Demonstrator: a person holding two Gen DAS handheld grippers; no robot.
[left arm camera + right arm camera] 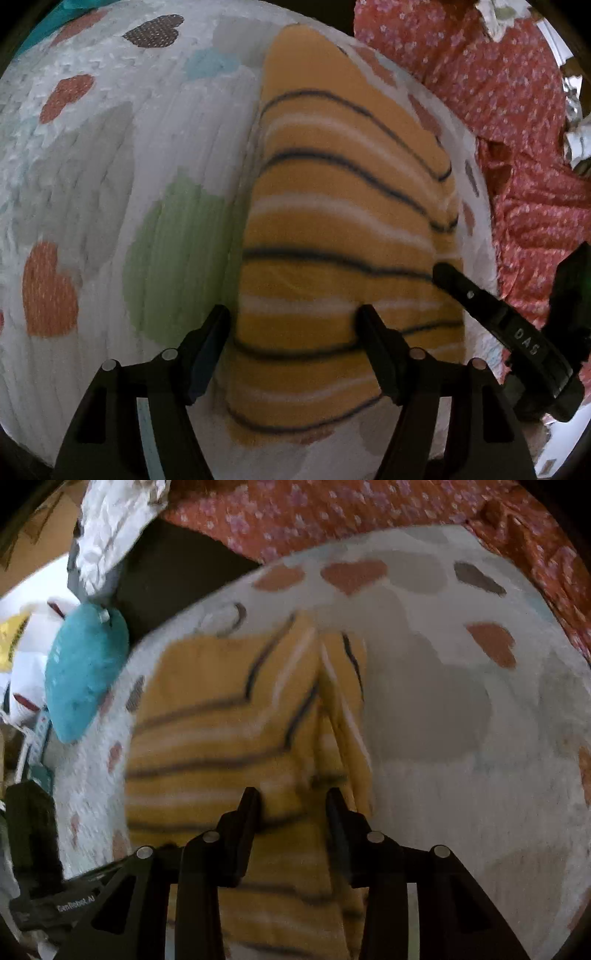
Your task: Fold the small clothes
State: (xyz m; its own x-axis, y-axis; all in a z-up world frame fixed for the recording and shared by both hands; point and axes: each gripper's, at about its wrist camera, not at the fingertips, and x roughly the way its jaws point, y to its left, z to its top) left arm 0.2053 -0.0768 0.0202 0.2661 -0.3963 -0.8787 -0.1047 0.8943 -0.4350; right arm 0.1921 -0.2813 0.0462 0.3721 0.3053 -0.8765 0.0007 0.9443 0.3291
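A small yellow garment [332, 236] with white and dark stripes lies folded on a white heart-print mat [110, 184]. My left gripper [295, 317] is open, its fingers straddling the garment's near left part, just above it. The right gripper's finger [480, 299] reaches in from the right and touches the garment's right edge. In the right wrist view the garment [221, 720] shows a raised fold ridge. My right gripper [293, 801] is part open with the ridge between its fingers; whether it pinches the cloth is unclear.
A red floral cloth [498, 92] lies beyond the mat, also in the right wrist view [332, 513]. A teal plush object [81, 672] sits at the mat's left edge. White crumpled paper [114, 528] lies behind it. The mat [461, 738] extends right.
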